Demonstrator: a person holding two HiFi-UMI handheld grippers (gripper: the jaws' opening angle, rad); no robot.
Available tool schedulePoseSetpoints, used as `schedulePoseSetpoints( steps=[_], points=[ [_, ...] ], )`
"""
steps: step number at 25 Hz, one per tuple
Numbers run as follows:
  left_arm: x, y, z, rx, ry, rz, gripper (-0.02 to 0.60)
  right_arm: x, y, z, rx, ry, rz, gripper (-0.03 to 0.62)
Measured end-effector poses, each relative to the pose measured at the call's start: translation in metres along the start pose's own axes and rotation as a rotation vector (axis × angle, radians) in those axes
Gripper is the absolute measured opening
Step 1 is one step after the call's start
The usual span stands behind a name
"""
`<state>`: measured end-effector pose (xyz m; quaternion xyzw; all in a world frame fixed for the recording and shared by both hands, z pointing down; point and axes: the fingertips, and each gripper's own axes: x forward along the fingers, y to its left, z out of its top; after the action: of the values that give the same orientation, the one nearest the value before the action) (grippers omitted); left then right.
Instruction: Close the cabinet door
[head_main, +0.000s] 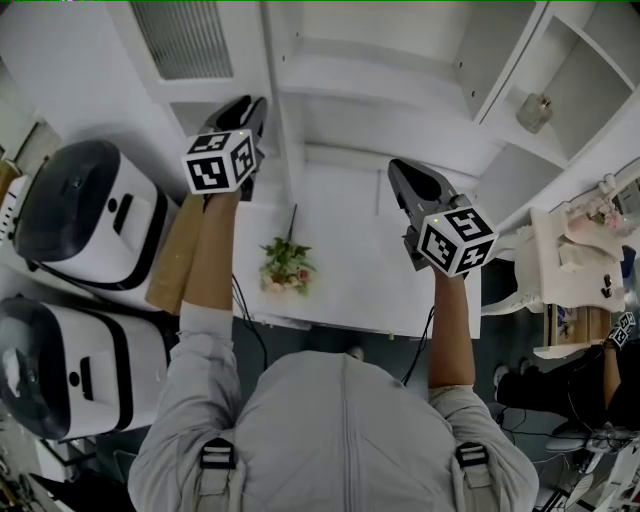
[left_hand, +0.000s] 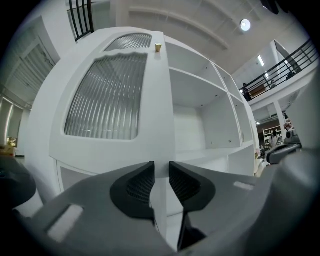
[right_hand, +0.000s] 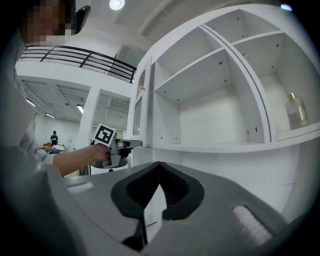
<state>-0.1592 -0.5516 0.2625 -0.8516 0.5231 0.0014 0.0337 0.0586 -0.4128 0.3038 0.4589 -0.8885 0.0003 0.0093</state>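
The left gripper (left_hand: 161, 182) is clamped on the free edge of the open door (left_hand: 107, 95). The door fills the left half of the left gripper view, swung out from the cabinet (left_hand: 200, 115). The right gripper (right_hand: 159, 170), low centre in its view, is clenched on nothing and faces the shelves.

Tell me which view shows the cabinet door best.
Left gripper view: the cabinet door fills the frame, ribbed glass facing the camera, its edge between the fingers of the left gripper. Right gripper view shows it nearly edge-on; head view sees it steeply from above, foreshortened.
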Motion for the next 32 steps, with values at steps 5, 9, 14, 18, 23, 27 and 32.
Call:
schedulePoseSetpoints(
  steps=[5,9,14,18,23,27,32],
  points=[
    [0.017,0.008,-0.001,-0.007,0.005,0.040,0.069,-0.003,-0.008,-0.003,0.002,0.007,-0.015,0.002],
    [0.028,0.011,-0.001,0.005,0.005,0.087,0.063,-0.005,-0.012,-0.004,0.001,0.012,-0.023,0.002],
    [0.031,0.010,0.000,0.032,-0.010,0.138,0.051,-0.006,-0.011,-0.003,-0.002,0.012,-0.019,0.002],
    [0.031,0.009,-0.001,0.053,-0.002,0.137,0.051,-0.007,-0.009,-0.002,-0.005,0.015,-0.014,0.002],
    [0.031,0.010,-0.001,0.050,-0.022,0.112,0.051,-0.005,0.004,0.002,-0.021,0.016,0.007,0.002],
    [0.018,0.009,-0.001,0.046,-0.029,0.069,0.047,-0.007,0.008,0.002,-0.015,0.018,0.004,0.002],
    [-0.013,0.006,-0.002,0.027,-0.057,0.022,0.015,-0.002,0.012,0.000,-0.017,0.020,0.003,0.002]
  ],
)
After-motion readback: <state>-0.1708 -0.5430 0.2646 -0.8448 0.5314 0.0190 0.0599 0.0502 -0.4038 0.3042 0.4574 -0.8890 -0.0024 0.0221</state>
